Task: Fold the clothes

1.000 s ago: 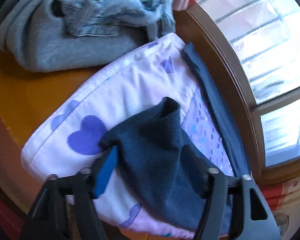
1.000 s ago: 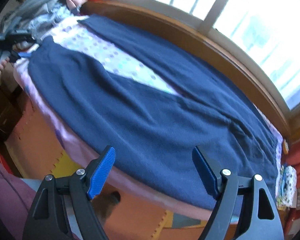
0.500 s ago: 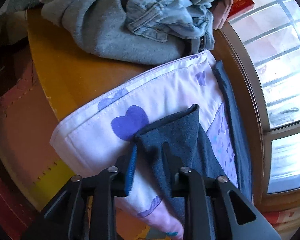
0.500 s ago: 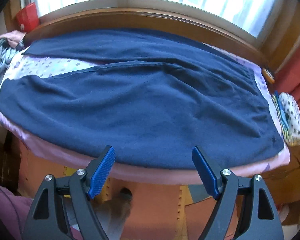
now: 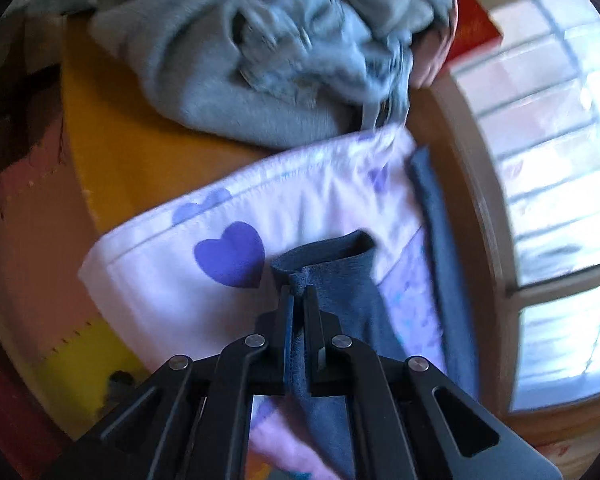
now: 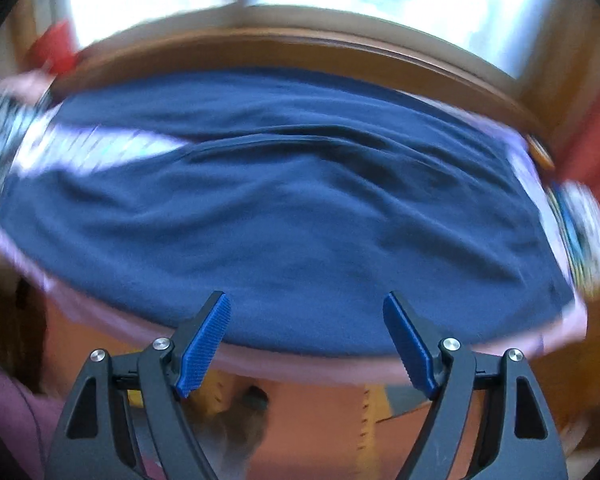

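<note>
A pair of dark blue trousers [image 6: 284, 208] lies spread flat on a white cloth with purple hearts [image 5: 204, 280] over a wooden table. My left gripper [image 5: 299, 294] is shut on the hem of one trouser leg [image 5: 340, 276], and a pinch of blue fabric bunches up between its pads. The second leg [image 5: 436, 216] runs along the window side. In the right wrist view my right gripper [image 6: 306, 312] hovers open at the near long edge of the trousers, its blue pads [image 6: 204, 344] wide apart with nothing between them.
A heap of grey and denim clothes [image 5: 260, 60] lies at the table's far end beyond the cloth. A window [image 5: 560, 160] with a wooden sill borders the far side. A red object [image 5: 472, 28] stands by the sill. Orange and yellow foam floor mats [image 6: 320, 420] show below the table edge.
My left gripper has closed from wide open onto the trouser leg's hem. The right gripper has swung sideways from the trousers' end to face the middle of their near edge, staying open.
</note>
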A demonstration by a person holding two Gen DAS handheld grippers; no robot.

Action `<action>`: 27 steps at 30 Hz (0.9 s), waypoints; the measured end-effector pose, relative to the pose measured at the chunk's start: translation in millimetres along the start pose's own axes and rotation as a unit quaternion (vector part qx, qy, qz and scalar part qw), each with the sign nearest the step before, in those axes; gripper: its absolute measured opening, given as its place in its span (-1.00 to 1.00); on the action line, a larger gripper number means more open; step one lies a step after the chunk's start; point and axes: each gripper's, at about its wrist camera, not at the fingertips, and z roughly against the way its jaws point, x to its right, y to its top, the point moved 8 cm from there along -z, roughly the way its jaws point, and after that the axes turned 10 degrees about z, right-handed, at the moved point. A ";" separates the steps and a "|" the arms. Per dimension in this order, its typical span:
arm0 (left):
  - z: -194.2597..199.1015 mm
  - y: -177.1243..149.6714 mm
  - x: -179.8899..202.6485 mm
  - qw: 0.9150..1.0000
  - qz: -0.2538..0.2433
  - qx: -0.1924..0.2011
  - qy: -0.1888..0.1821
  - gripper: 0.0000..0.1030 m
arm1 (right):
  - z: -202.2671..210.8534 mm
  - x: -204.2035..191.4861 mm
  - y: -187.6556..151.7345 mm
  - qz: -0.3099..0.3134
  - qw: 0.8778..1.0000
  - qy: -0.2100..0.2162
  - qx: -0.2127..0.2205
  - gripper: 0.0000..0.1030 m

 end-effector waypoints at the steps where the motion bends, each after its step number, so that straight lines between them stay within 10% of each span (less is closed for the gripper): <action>1: 6.0 1.2 -2.0 1.000 0.012 0.002 -0.007 -0.94 | 5.1 19.6 -9.4 -0.039 0.999 -0.004 0.003 0.53; 7: 15.8 -11.7 0.5 0.999 0.018 0.029 0.004 -0.94 | 22.2 134.9 -71.2 -0.226 0.974 -0.018 0.016 0.49; 15: 30.9 -66.7 49.6 0.995 -0.030 0.092 0.032 -0.94 | 5.7 214.0 -46.9 -0.161 0.983 -0.080 0.036 0.50; 23: 11.2 -123.1 44.5 0.975 -0.072 0.111 0.179 -0.93 | -11.0 333.1 -98.9 -0.432 0.900 -0.036 0.046 0.51; 27: 2.8 -146.4 52.3 0.966 -0.112 0.112 0.204 -0.93 | -31.8 337.4 -100.6 -0.451 0.890 0.012 0.060 0.51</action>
